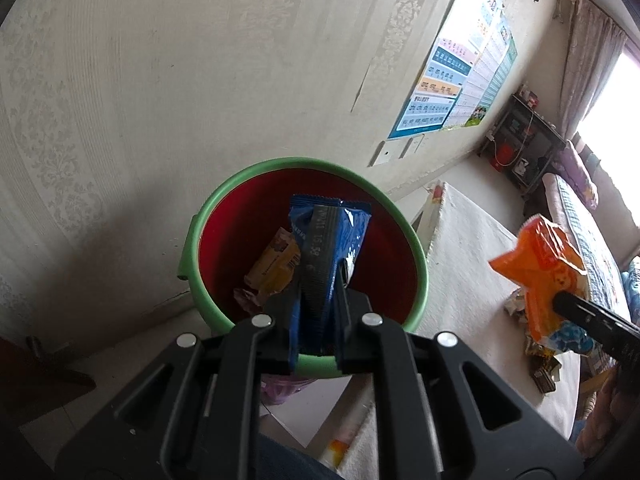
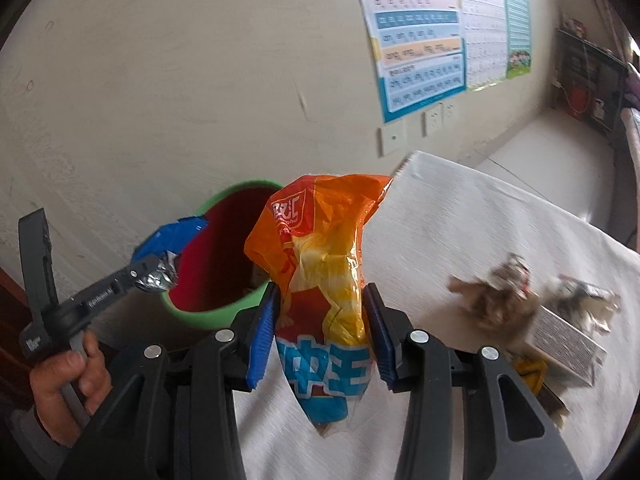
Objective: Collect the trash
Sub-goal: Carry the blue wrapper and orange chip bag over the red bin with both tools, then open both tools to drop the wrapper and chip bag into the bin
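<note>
My left gripper (image 1: 314, 300) is shut on a blue snack wrapper (image 1: 332, 236) and holds it over the mouth of a red bin with a green rim (image 1: 224, 196). A yellow wrapper (image 1: 276, 266) lies inside the bin. My right gripper (image 2: 320, 304) is shut on an orange and yellow snack bag (image 2: 320, 256), held above the white table, right of the bin (image 2: 224, 312). In the right wrist view the left gripper (image 2: 156, 272) shows with the blue wrapper (image 2: 172, 236) at the bin's rim. In the left wrist view the orange bag (image 1: 548, 268) hangs at the right.
A white cloth-covered table (image 2: 480, 232) carries crumpled wrappers (image 2: 504, 292) and a grey box (image 2: 568, 340). A wall with posters (image 2: 420, 40) stands behind the bin. A dark shelf (image 1: 524, 140) and a bed (image 1: 580, 208) are far right.
</note>
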The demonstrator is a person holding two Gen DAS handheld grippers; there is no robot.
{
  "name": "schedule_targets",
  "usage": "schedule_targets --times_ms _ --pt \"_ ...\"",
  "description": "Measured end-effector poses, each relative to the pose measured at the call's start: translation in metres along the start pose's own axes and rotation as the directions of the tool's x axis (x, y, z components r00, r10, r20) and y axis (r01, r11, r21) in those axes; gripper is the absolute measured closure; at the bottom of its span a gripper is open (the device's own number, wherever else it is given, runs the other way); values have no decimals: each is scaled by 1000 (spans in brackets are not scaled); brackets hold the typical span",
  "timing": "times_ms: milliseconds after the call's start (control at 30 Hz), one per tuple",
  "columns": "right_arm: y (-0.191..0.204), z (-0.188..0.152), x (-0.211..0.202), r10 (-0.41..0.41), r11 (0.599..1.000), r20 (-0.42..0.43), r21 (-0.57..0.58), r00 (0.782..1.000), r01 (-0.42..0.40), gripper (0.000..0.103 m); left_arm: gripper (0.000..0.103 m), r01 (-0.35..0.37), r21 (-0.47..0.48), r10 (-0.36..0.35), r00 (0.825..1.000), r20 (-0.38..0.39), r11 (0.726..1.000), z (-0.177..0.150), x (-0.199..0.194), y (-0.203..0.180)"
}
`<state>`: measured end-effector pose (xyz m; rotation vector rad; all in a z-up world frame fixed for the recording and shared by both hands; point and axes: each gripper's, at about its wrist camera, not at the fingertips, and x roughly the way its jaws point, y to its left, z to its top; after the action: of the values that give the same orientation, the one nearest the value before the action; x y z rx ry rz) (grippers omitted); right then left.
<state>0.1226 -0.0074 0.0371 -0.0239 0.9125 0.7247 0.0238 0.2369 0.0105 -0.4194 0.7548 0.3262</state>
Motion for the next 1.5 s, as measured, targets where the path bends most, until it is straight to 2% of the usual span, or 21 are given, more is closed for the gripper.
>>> schedule_targets --times_ms 267,433,967,1067,1100,1167,1200,1233,1267,1300,1400,1500 --pt "24 22 29 24 999 3 -21 1000 -24 61 91 -13 -23 13 1000 -4 1000 5 15 3" --pt "35 33 50 31 999 -16 -37 999 -31 61 91 8 -63 -9 1000 -10 998 5 19 10" --pt "66 35 108 61 995 -105 -75 993 -69 61 90 22 -137 -18 999 30 990 4 10 27" --pt "75 37 116 74 992 -121 -89 990 -85 57 88 26 -137 -21 999 34 990 5 10 26" --pt "78 38 119 80 991 -129 -95 988 -93 54 80 28 -142 -23 999 39 989 4 9 28" --pt "82 39 121 76 990 -125 -107 989 -90 51 71 29 -156 -20 998 57 987 4 5 31" --pt "83 38 122 75 990 -126 -112 989 -90 47 61 29 -158 -19 998 65 987 3 4 31" --pt "82 38 122 76 990 -129 -110 989 -90 40 53 33 -160 -21 997 77 987 3 1 32" --pt "82 37 122 75 990 -131 -108 989 -90 36 37 36 -163 -22 996 86 986 3 -1 32" --pt "80 35 123 71 990 -132 -108 989 -86 32 28 36 -171 -19 994 104 985 2 -4 34" --pt "74 32 123 60 992 -142 -102 988 -75 28 18 44 -183 -23 993 114 982 2 -6 37" --pt "68 31 120 53 994 -139 -92 989 -66 23 12 52 -192 -31 993 112 980 2 -7 39"
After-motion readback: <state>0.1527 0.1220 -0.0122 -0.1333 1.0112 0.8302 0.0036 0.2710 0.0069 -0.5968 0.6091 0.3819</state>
